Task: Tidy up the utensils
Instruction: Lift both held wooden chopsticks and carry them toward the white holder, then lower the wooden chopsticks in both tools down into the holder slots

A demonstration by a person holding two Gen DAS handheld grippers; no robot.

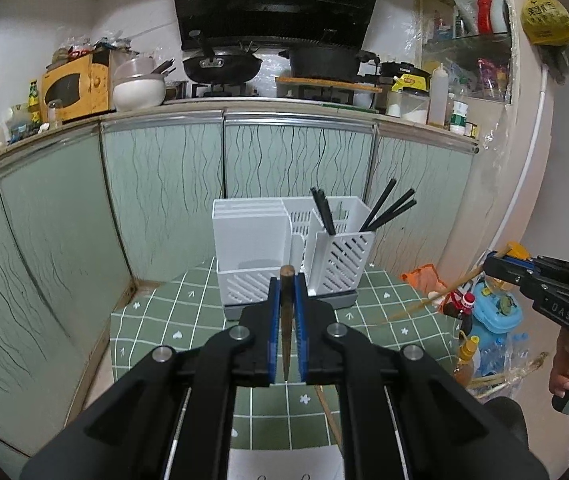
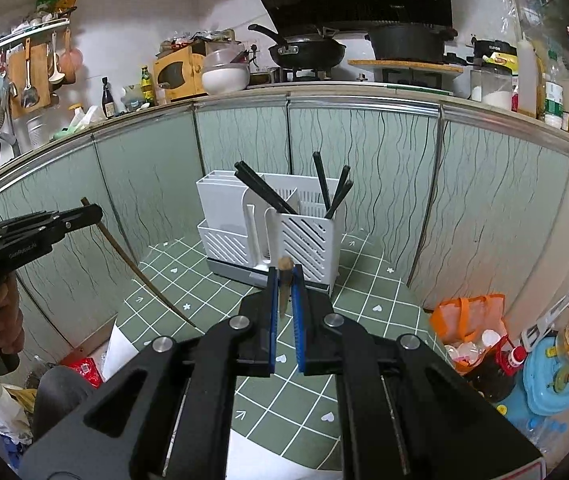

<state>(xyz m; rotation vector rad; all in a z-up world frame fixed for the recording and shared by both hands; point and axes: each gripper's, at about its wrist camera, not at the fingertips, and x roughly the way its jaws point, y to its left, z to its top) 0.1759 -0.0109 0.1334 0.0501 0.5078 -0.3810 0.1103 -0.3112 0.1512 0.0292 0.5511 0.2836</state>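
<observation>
A white slotted utensil holder [image 1: 268,240] [image 2: 244,216] stands on the green checked tablecloth [image 1: 164,320] [image 2: 364,312], with several black chopsticks [image 1: 388,208] [image 2: 324,188] upright in its compartments. My left gripper [image 1: 287,284] [image 2: 94,212] is shut on a brown wooden chopstick [image 1: 286,320] [image 2: 144,276], whose end points at the holder. My right gripper [image 2: 285,276] [image 1: 490,262] is likewise shut on a wooden chopstick [image 2: 283,300] [image 1: 424,300]. Both grippers hover in front of the holder and apart from it, the left one left of the right.
Pale green cabinet doors [image 1: 164,184] close off the space behind the holder. Bags, bottles and a blue plastic box [image 2: 548,380] crowd the floor at the right. Another thin wooden stick [image 1: 328,412] shows on the cloth below my left gripper. A hand [image 2: 0,320] holds the left gripper's handle.
</observation>
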